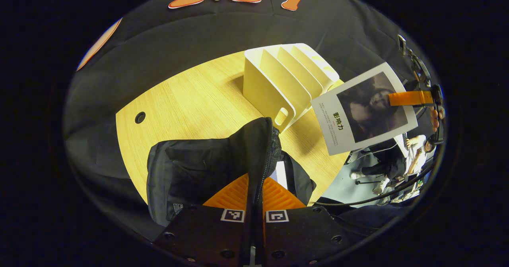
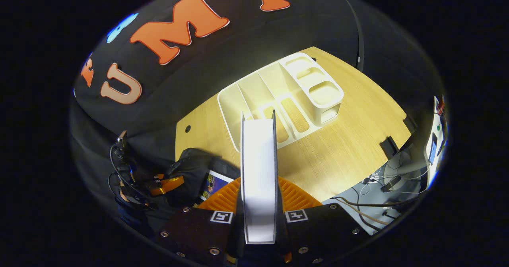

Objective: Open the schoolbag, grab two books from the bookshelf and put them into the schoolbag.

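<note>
Your left gripper is clamped on the zippered edge of the black schoolbag, which sits on the wooden table at 6 o'clock in the left gripper view. Your right gripper is clamped on a white book, held spine-up. That book appears at 3 o'clock from the left gripper. The cream bookshelf stands at 12 o'clock behind the book, another book showing inside the bag.

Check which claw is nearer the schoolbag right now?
Left. The left claw is shut on the schoolbag rim; the right claw holds a book in the air beside the bag.
</note>
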